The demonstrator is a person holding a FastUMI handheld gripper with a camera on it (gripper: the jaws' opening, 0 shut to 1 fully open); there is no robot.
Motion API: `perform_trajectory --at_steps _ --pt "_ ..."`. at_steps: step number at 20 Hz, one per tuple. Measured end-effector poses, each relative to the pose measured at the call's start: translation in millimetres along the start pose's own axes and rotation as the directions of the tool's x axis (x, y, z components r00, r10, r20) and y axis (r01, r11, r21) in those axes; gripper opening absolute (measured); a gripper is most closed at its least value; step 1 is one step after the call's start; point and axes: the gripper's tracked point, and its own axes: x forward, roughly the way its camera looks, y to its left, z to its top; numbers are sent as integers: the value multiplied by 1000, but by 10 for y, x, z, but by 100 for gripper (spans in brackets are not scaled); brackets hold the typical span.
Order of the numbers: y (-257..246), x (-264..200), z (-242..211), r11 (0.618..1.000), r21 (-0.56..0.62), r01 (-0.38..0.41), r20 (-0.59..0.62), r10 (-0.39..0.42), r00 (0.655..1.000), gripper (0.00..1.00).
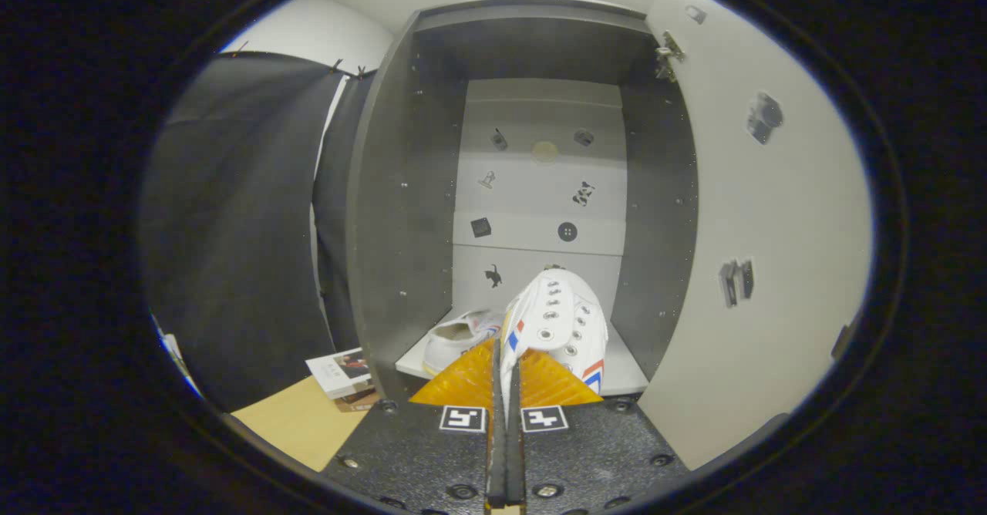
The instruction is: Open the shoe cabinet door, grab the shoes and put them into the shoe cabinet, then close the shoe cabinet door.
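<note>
Already the door [756, 214] is standing open, one shoe [455, 339] is lying on the cabinet [393, 207] floor, and the gripper [505, 368], fingers nearly together pinching apparently the second shoe [563, 322], is carrying it in; closing remains.

Gripper [505, 361]: black textured body with round screws, two square black-and-white markers at lower centre, two orange ribbed triangular finger pads [463, 384], black rails between.

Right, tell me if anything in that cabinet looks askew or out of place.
Nothing is damaged. The gripper is shut on a white sneaker, holding it tipped up over the cabinet shelf. The other sneaker lies on the shelf beside it. The cabinet door stands open.
</note>
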Motion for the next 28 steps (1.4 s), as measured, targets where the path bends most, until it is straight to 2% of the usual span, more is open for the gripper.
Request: perform_trajectory --at_steps 3,10,14,16,18,20,21,22,23,25,28 --pt "-130 517 64 999 -42 30 -21 -31 999 4" --pt "-387 1545 -204 993 -86 80 -76 -87 993 4" --pt "-425 1796 -455 993 -106 49 -130 -63 990 4" --pt "-387 1857 -644 987 -159 -5 -197 -27 980 4" --pt "-323 1884 -648 986 -162 -36 -195 4 981 6" --pt "-382 1906 -672 984 -175 -13 -208 -24 978 10" --pt "-412 1909 -663 981 -193 11 -210 -52 976 17" --pt "-354 1867 -652 982 -188 -2 -214 -40 976 24" --pt "-352 1851 -652 982 -187 6 -219 -47 975 38" --pt "-438 1816 -573 973 -220 74 -182 -115 976 53" --pt "-412 1608 -489 977 -192 93 -165 -125 978 77"
